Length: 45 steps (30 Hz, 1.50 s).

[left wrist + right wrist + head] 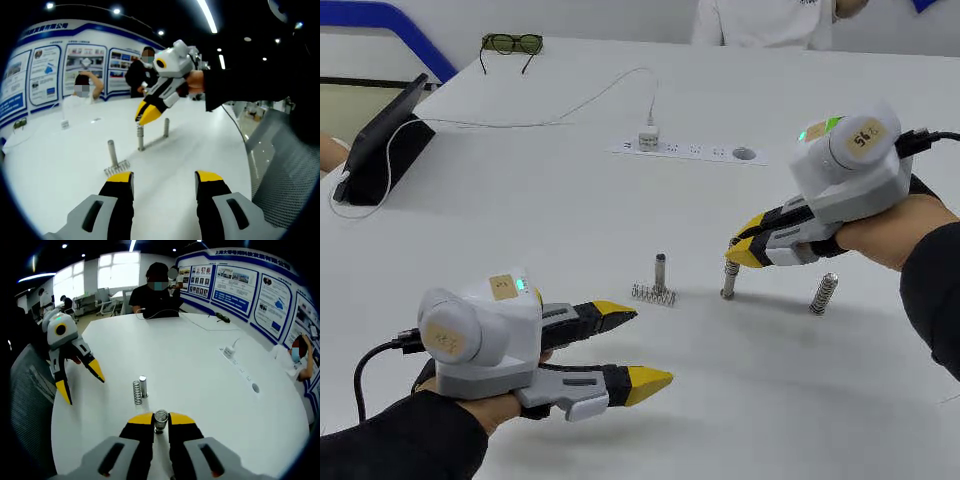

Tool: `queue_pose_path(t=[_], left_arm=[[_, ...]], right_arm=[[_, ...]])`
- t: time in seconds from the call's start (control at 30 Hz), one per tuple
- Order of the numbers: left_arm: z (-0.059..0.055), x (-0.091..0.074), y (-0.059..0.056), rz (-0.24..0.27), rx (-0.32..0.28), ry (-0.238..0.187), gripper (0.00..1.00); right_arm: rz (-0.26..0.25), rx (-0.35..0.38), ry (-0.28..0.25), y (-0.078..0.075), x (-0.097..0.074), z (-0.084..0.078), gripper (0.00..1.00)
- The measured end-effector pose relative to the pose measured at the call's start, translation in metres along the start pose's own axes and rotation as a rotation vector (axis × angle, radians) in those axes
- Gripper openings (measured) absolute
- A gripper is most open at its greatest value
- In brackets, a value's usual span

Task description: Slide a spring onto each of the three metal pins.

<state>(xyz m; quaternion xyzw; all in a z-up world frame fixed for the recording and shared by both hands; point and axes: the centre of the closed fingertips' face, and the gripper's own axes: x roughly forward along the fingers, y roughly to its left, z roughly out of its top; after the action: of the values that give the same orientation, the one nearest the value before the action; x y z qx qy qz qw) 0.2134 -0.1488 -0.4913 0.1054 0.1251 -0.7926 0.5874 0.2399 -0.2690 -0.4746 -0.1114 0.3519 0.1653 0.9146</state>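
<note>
Springs stand at three different stages on the white table (520, 220). Nearest the person, the left gripper (632, 345) hovers low with its jaws spread and nothing between them. It points toward the loose spring (653, 294), likely the next one to fetch, which lies flat just at the foot of the bare pin (660, 268). Farther off, the right gripper (745, 242) comes down from above with its jaws pressed on a second spring (731, 268) at the top of the middle pin (728, 288). Gripping the coil from above, in line with the pin, looks meant to let it run straight down the shaft. Farthest from the left gripper, the third pin (823, 293) already wears its spring along its whole length. The right gripper view shows what the yellow tips hide in the head view: the coil's round open end, pinched between the two jaws. The left gripper view gives the side-on line of three pins, with the right gripper's tips directly over the middle one.
</note>
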Motion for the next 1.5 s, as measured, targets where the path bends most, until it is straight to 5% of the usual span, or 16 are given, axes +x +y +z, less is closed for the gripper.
queue_pose_path(t=[0.83,1.5], left_arm=[[-0.002,0.0,0.001,0.005,-0.005,0.005,0.5],[0.0,0.0,0.0,0.004,-0.003,0.003,0.5]], right_arm=[[-0.003,0.029,0.053,0.003,0.02,-0.024,0.12],[-0.011,0.019,0.051,0.003,0.016,-0.025,0.18]])
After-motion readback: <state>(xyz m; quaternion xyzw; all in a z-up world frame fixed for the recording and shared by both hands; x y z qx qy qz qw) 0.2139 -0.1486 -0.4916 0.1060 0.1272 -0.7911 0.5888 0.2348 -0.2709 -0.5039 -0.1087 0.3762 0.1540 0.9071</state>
